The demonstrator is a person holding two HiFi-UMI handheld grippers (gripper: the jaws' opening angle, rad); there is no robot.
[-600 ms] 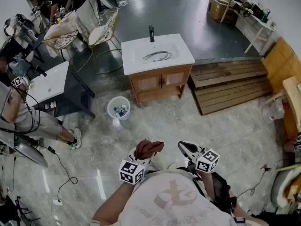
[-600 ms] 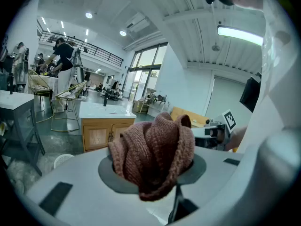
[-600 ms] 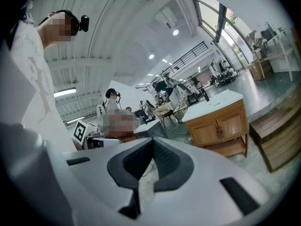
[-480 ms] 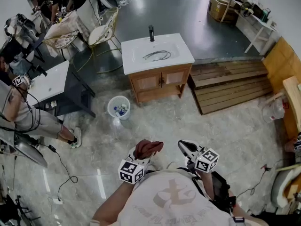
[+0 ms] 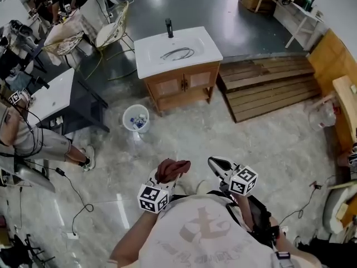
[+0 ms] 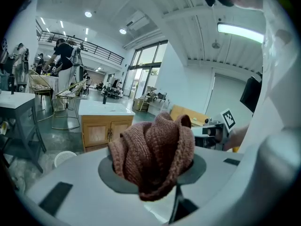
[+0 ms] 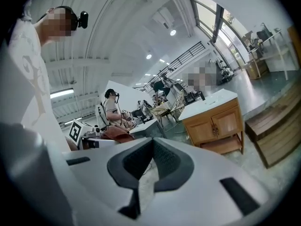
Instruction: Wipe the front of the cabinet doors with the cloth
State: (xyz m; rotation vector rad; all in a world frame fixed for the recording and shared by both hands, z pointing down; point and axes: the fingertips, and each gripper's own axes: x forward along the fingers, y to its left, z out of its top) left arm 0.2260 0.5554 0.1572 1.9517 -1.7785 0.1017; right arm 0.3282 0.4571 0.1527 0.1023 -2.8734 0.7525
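With the left gripper (image 6: 151, 174) pinching the bunched brown cloth (image 6: 155, 145) and the right gripper (image 7: 151, 166) pressed together, empty, the person stands well apart from the wooden cabinet doors (image 5: 167, 87), so I judge wiping is not yet begun: next, walk closer.

The left gripper (image 6: 153, 172) holds a brown knitted cloth (image 6: 153, 149) tight between its two jaws. The cloth is all bunched up and sticks up in folds. Behind it, to the left, stands a wooden cabinet (image 6: 104, 132) with two doors and a white top. A white basket (image 6: 65, 158) sits on the floor near the cabinet. The right gripper (image 6: 215, 131) shows at the right side.
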